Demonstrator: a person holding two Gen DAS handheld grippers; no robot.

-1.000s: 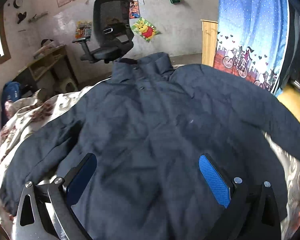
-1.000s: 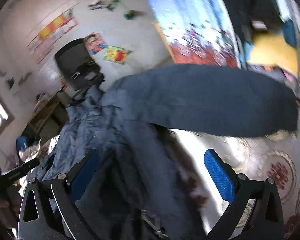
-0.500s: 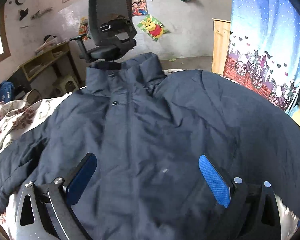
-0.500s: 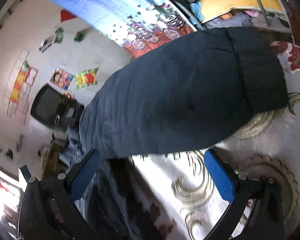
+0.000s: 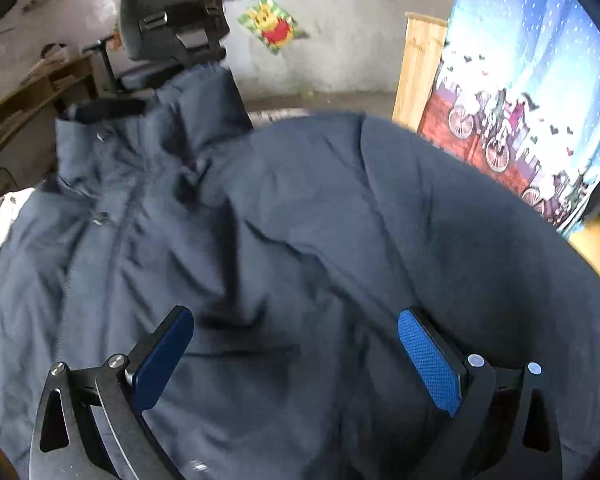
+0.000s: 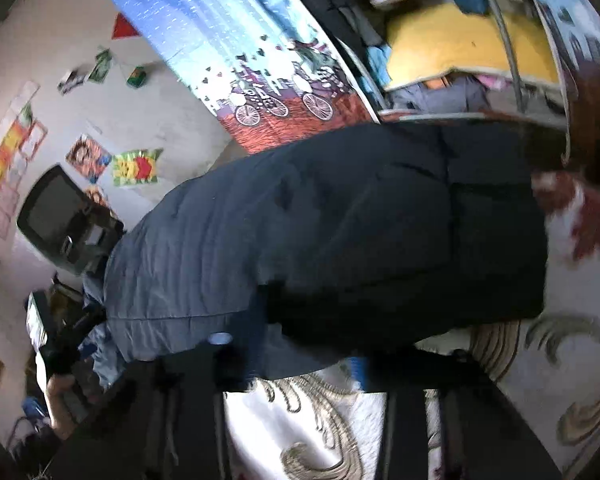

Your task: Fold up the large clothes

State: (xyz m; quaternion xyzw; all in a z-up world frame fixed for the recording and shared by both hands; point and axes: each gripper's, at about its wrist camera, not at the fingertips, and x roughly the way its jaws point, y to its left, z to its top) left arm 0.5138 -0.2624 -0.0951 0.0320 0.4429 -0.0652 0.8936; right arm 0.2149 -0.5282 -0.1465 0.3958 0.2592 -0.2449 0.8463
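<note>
A large dark navy padded jacket (image 5: 300, 220) lies spread front-up on a patterned bedspread, collar at the far end. My left gripper (image 5: 296, 360) hovers open over the jacket's lower front, both blue pads (image 5: 428, 364) apart with nothing pinched. In the right wrist view the jacket's sleeve (image 6: 360, 232) lies across the bedspread (image 6: 540, 380). My right gripper (image 6: 292, 364) is at the sleeve's near edge, blurred, its jaws closing with sleeve fabric between them. The other gripper (image 6: 56, 344) and a hand show at the far left.
A black office chair (image 5: 172, 28) stands just beyond the collar, with a wooden shelf (image 5: 32, 100) to its left. A blue curtain with bicycles (image 5: 520, 100) hangs on the right. Yellow bedding and piled clothes (image 6: 460, 52) sit behind the sleeve.
The left gripper moved forward and lower over the jacket, still open. The right gripper's jaws came together from wide open onto the sleeve's near edge, and it dropped closer to the sleeve.
</note>
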